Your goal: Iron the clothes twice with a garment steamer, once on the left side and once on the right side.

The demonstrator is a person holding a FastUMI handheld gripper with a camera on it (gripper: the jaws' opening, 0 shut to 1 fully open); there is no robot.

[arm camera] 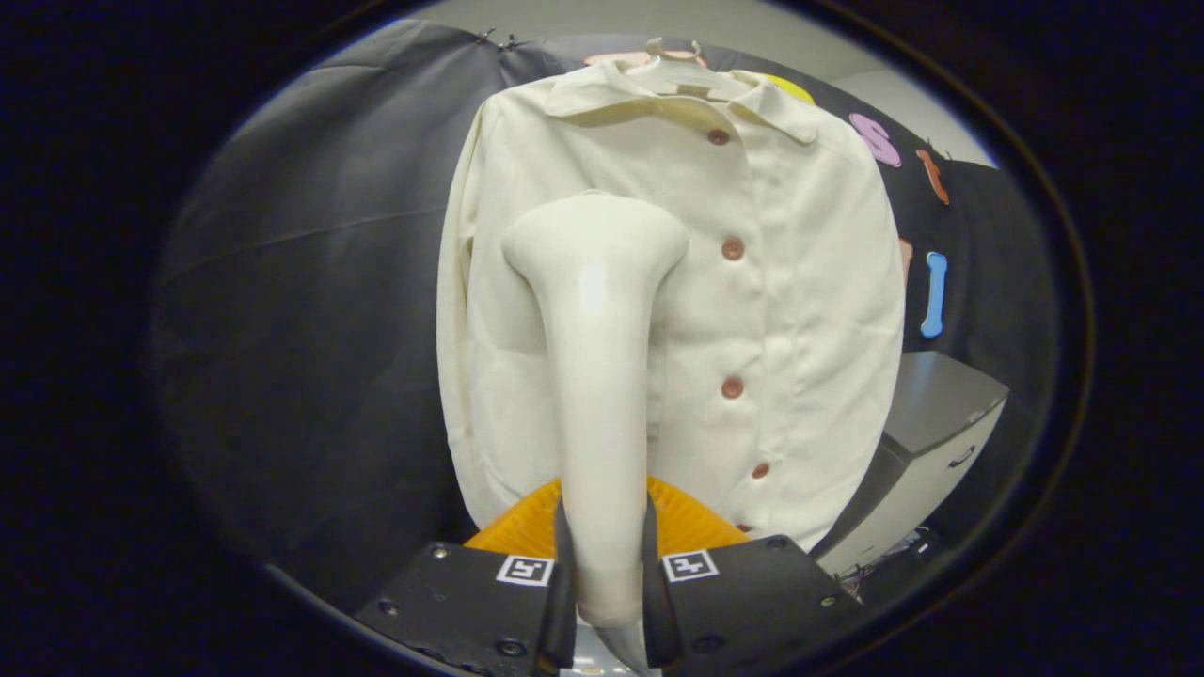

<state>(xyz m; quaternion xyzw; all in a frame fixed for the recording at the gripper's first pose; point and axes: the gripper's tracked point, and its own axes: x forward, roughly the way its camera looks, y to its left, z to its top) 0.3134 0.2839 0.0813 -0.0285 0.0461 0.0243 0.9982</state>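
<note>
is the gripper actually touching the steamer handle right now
Touching. In the gripper view both fingers press against opposite sides of the steamer handle, with no gap showing on either side, so the gripper is clamped on it.

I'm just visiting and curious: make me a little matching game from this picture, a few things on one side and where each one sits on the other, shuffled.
Things:
1. steamer
2. shirt
3. hanger
4. cabinet

Places:
A. at the shirt's collar, on top
B. clamped between the gripper fingers
C. low down, beside the shirt's hem
D. hanging against the black cloth wall

Pairs: 1-B, 2-D, 3-A, 4-C
</note>
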